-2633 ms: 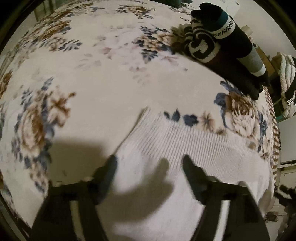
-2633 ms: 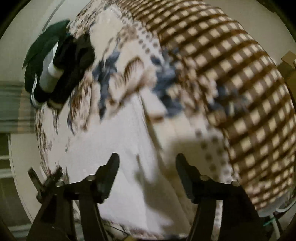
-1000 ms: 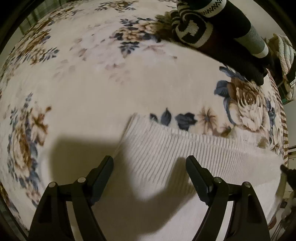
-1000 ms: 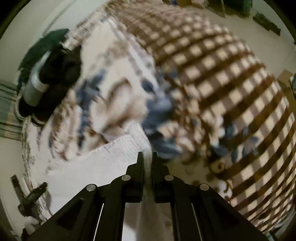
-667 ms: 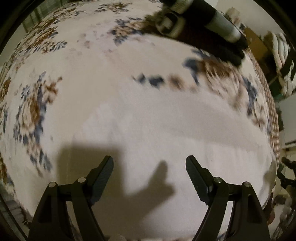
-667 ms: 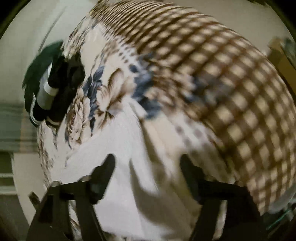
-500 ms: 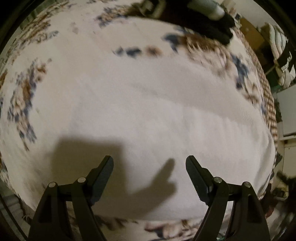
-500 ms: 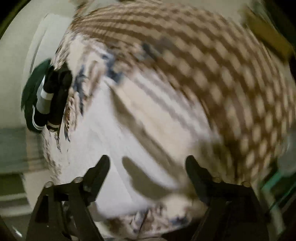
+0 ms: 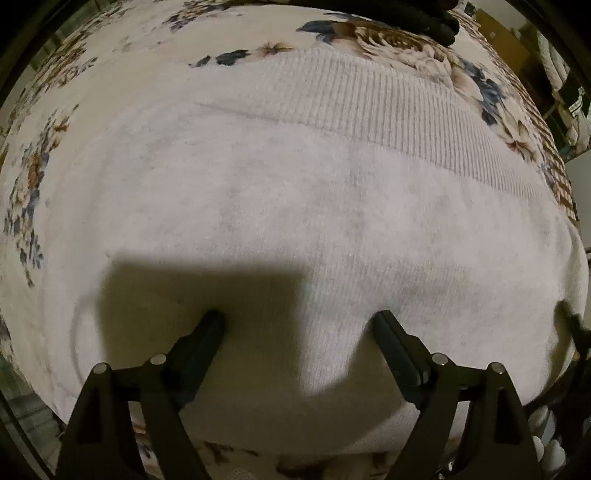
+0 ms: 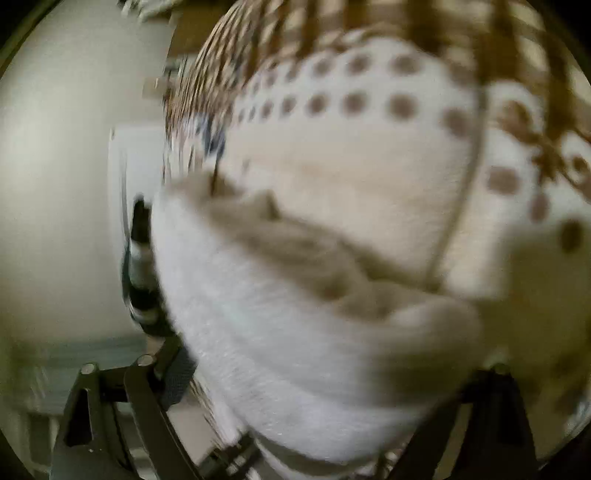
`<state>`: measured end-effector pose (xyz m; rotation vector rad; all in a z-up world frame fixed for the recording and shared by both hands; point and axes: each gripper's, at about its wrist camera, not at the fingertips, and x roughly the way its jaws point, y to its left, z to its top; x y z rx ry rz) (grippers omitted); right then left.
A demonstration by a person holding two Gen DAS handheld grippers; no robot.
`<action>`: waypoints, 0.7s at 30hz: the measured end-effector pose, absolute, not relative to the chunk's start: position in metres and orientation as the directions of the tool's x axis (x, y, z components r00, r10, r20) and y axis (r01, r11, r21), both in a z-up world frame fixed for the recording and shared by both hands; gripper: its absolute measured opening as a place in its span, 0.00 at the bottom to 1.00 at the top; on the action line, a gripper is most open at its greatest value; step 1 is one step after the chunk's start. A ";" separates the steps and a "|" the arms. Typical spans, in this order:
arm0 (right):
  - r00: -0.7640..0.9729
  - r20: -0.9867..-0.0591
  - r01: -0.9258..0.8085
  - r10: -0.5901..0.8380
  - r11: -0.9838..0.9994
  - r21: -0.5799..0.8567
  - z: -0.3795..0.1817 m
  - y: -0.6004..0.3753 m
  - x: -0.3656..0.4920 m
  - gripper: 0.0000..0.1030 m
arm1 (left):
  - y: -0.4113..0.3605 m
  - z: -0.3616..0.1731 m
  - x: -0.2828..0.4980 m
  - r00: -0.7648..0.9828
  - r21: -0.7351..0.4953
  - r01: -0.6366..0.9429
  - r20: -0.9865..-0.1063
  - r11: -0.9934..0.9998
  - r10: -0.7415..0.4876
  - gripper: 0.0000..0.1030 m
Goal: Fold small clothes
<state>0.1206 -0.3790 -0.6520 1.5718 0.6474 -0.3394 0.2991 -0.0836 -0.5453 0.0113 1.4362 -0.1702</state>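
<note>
Hovering left gripper (image 9: 297,321) on white sweater (image 9: 295,192), jaws open | right gripper (image 10: 306,384) jaws spread (blurred) | we risk bunching the fold

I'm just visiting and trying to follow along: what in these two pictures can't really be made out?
- Right wrist view: motion blur smears everything, and the white garment fills the space between the right hand-held gripper's fingers, so their tips are hidden.
- Left wrist view: the dark clothes are cut off by the top edge.
- Left wrist view: the left hand-held gripper shades the garment beneath it.
- Left wrist view: the items at the right rim are too small to identify.
</note>
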 end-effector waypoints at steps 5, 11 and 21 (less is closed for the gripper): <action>0.811 -0.557 0.567 0.178 -0.008 0.824 -0.650 -0.375 0.109 0.51 | -0.078 -0.557 0.306 0.097 -0.148 0.124 -0.982 0.981 -0.161 0.97; 0.840 -0.515 0.529 0.171 -0.043 0.848 -0.663 -0.392 0.099 0.69 | -0.079 -0.568 0.314 0.110 -0.140 0.122 -0.982 0.983 -0.154 1.00; 0.786 -0.616 0.614 0.056 0.045 0.788 -0.627 -0.372 0.092 0.44 | -0.085 -0.559 0.305 0.116 -0.173 0.132 -0.975 0.976 -0.188 1.00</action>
